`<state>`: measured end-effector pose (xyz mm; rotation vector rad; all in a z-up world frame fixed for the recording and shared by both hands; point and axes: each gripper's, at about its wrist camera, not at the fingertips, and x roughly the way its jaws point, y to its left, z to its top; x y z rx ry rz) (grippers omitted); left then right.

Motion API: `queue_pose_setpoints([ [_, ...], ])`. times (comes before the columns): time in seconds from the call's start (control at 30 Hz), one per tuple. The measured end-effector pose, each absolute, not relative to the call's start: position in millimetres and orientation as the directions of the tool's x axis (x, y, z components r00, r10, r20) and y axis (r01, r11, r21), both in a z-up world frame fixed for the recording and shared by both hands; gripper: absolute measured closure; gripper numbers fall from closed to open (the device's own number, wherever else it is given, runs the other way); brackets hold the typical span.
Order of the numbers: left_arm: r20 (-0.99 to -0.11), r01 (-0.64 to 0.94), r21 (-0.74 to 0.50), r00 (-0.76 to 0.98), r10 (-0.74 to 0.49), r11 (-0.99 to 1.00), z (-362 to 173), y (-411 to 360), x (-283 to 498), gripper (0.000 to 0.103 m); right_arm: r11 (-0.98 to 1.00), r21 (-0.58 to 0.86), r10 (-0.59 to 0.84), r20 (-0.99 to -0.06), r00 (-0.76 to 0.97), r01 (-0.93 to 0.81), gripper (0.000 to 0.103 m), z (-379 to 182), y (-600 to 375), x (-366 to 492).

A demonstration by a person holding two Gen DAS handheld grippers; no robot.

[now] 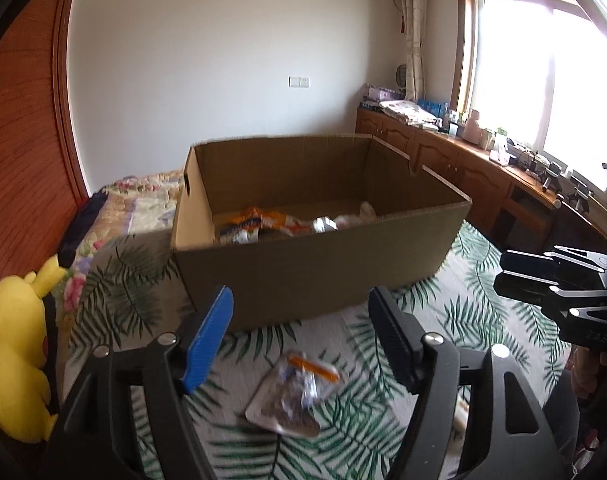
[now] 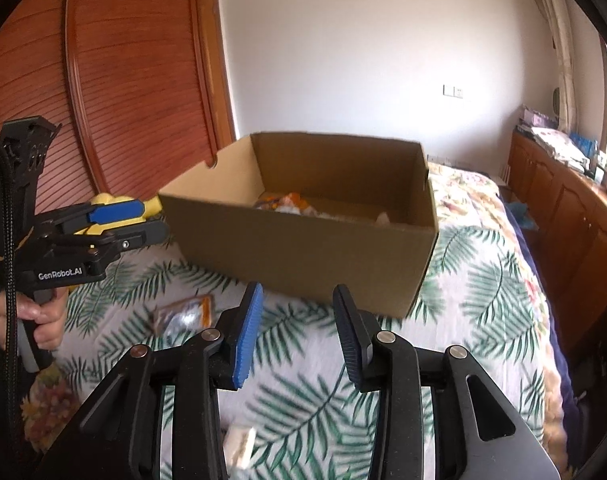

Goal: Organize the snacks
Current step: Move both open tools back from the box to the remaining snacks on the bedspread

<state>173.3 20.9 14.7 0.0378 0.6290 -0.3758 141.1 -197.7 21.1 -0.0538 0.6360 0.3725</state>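
Note:
An open cardboard box (image 1: 315, 276) stands on the leaf-print bedspread (image 1: 383, 440), with several snack packets (image 1: 271, 226) lying inside it. A clear packet with an orange strip (image 1: 295, 392) lies on the bedspread in front of the box, below my left gripper (image 1: 300, 294). That gripper is open with nothing between its blue and black pads. In the right wrist view the same packet (image 2: 183, 316) lies left of my right gripper (image 2: 298, 288), which is open and empty, short of the box (image 2: 303, 252). A small white packet (image 2: 239, 448) lies under its frame.
A yellow plush toy (image 1: 15, 360) sits at the bed's left edge. A wooden louvred wardrobe (image 2: 123, 80) stands behind it. A cluttered wooden counter (image 1: 483, 160) runs under the window on the right. A hand (image 2: 43, 320) holds the left gripper (image 2: 155, 220); the right gripper (image 1: 499, 276) hovers at the right.

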Motion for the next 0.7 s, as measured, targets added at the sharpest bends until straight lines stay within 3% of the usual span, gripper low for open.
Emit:
queue_pose_setpoints([
  [0.7, -0.729, 0.357, -0.033, 0.63, -0.267, 0.934, -60, 21, 168, 0.03, 0.909, 0.117, 0.355, -0.719, 0.598, -0.399, 0.063, -55, -172, 103],
])
